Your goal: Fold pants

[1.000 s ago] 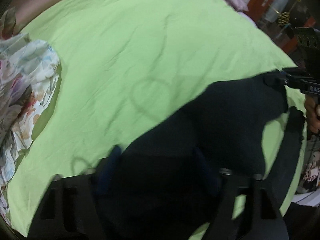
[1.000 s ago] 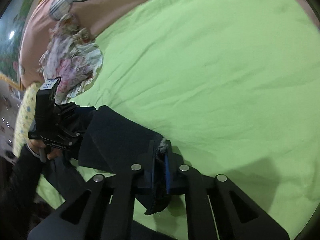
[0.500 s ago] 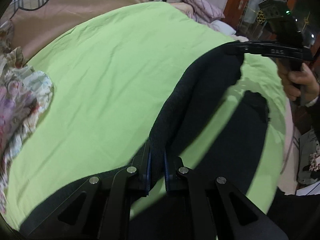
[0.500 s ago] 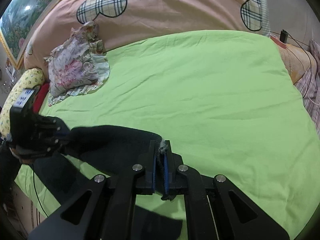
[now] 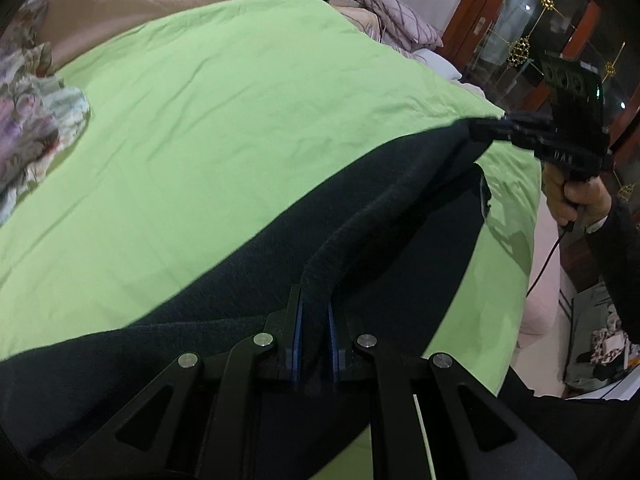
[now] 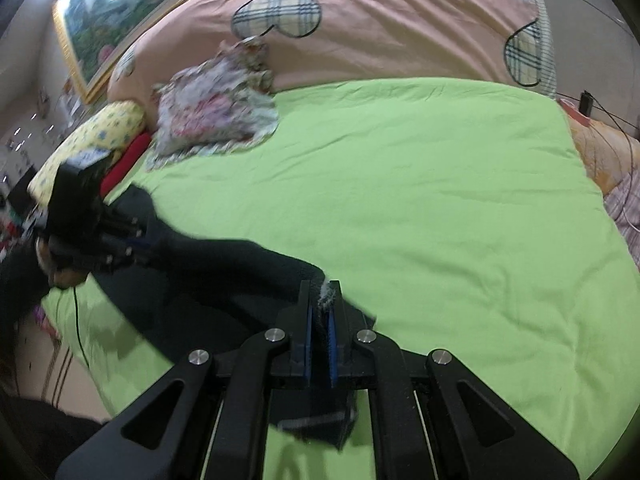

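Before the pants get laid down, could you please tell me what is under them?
Under the dark pants, stretched between both claws, lies the green sheet, creased but bare where visible. The sheet directly beneath the cloth is covered, so anything there cannot be seen.

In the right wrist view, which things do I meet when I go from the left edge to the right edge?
Left tongs → yellow pillow → floral cloth → right tongs, shut on the pants → green sheet → striped bedding.

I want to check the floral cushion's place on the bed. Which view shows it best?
The right wrist view: the floral cushion lies whole at the green sheet's far edge, against the pink bedding. The left wrist view shows only part, cut off at the frame's left edge.
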Tool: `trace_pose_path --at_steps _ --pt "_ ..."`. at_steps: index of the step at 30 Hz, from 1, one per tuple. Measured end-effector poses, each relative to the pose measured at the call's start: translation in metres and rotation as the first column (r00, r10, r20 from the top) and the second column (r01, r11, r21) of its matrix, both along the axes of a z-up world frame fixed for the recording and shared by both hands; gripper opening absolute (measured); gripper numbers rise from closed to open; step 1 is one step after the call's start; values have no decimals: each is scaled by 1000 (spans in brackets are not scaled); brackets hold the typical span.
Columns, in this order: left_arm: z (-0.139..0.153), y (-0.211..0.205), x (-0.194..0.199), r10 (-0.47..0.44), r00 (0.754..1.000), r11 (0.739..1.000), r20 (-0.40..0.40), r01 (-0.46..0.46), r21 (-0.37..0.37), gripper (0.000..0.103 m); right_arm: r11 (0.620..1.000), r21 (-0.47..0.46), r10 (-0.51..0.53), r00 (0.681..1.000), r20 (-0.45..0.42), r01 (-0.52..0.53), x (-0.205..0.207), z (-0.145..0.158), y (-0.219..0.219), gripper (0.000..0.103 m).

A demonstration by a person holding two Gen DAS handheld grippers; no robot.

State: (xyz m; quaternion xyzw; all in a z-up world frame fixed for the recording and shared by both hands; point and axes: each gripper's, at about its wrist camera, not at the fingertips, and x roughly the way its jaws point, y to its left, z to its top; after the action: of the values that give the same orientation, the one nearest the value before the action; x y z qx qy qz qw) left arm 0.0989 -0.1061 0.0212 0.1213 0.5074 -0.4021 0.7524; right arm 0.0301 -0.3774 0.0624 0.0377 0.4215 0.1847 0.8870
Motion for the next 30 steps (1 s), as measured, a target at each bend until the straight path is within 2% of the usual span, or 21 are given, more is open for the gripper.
trace_pose_path --at_steps 5,8,15,19,20,21,22,23,24,25,27,30 --pt "-7 3 -25 -27 1000 1000 -11 27 -4 9 1000 -18 -4 998 -57 3 -18 -24 -8 7" --pt "-6 -1 -32 -41 999 999 -11 41 -2 9 999 -38 -11 998 -56 9 -24 -24 -8 7" --pt "-26 -8 -35 -47 998 999 -36 47 11 10 995 -102 -9 997 -77 1 -34 -29 1 7" --pt "-34 -11 -34 -22 999 1000 -49 21 -16 14 991 -130 -32 989 -141 14 -36 -52 7 7" --pt "-34 -12 -33 -14 998 1000 -59 13 -20 14 992 -120 -45 991 -130 29 -37 -53 7 8" --pt "-33 -12 -32 -6 998 1000 -70 5 -21 15 993 -111 -60 991 -123 46 -39 -50 5 11" --pt "-31 -11 -32 3 997 1000 -73 -5 -22 20 992 -108 -74 989 -129 61 -39 -47 4 16" --pt "-29 -12 -32 10 997 1000 -79 -13 -27 26 989 -114 -107 984 -143 91 -40 -44 2 35" --pt "-27 -11 -33 14 996 999 -92 -17 -38 41 986 -119 -136 980 -147 119 -42 -39 0 59" --pt "-24 -9 -35 19 995 998 -99 -25 -54 56 984 -114 -153 979 -131 139 -47 -33 -2 65" --pt "-17 -2 -40 41 995 995 -85 -48 -82 62 982 -91 -173 981 -88 165 -57 -17 -7 66" --pt "-11 14 -48 84 993 990 -77 -92 -109 63 980 -6 -201 978 -52 201 -69 3 -13 66"
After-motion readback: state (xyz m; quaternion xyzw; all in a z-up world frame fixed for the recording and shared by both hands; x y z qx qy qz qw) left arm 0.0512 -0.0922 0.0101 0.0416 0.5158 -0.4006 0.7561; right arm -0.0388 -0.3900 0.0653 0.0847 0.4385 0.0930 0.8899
